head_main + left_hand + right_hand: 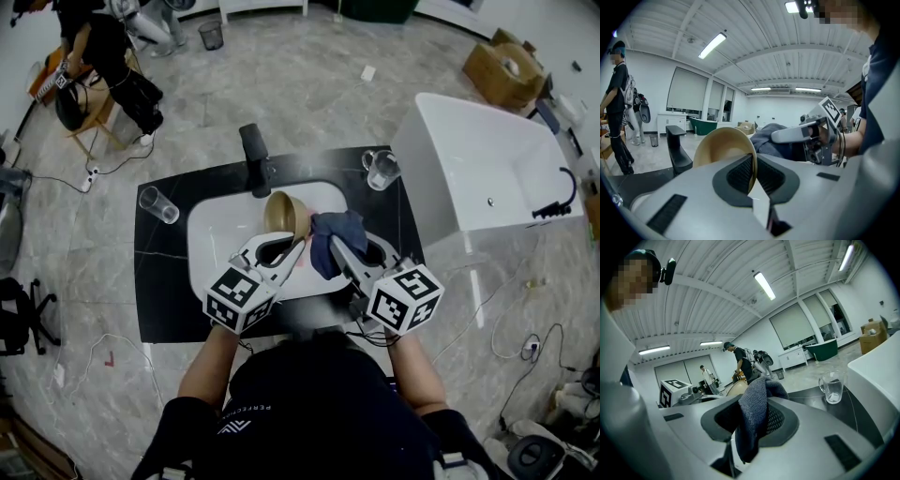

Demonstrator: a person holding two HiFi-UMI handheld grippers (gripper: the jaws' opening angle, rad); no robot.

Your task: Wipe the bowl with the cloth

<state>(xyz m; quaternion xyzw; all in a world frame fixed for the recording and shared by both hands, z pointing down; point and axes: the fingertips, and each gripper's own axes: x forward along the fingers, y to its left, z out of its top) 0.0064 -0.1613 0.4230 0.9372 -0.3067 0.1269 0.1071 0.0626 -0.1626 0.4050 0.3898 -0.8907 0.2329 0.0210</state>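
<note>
Your left tool (pixel 292 247) pinches the bowl (pixel 284 214) rim, right tool (pixel 333 248) grips the cloth (pixel 337 228). Hold bowl steady at frame centre; press cloth into its hollow, sweep round.

Worktop: a black, pale-veined worktop (pixel 159 281) is carrying everything here.
Sink: a white sink (pixel 211 234) is sitting sunk into the worktop's middle.
Faucet: a black faucet (pixel 255 155) is rising at 12 o'clock, at the sink's far rim.
Glass: a clear glass (pixel 157 204) is sitting at 10 o'clock, apart from the sink.
Handled glass: a clear handled glass (pixel 382 170) is standing upright at 2 o'clock.
</note>
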